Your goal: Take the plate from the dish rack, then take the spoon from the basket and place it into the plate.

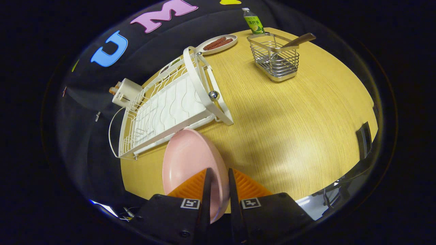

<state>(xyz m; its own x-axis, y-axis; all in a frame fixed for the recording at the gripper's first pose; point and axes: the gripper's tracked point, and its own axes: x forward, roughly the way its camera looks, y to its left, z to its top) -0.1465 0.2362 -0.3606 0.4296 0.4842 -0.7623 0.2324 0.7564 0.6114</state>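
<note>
A pink plate (189,160) is held on edge between my fingers, lifted above the wooden table (289,119). My gripper (219,175) is shut on the plate's rim, one finger on each face. Just beyond the plate lies the white dish rack (170,105), with nothing standing in its slots. Farther off stands a wire metal basket (276,59), and a spoon (299,40) leans out of it with its handle sticking up over the rim.
A small oval dish of brown sausages (218,43) sits past the rack's far end. A green-labelled bottle (253,22) stands behind the basket. A white box-shaped object (126,92) sits at the rack's outer side.
</note>
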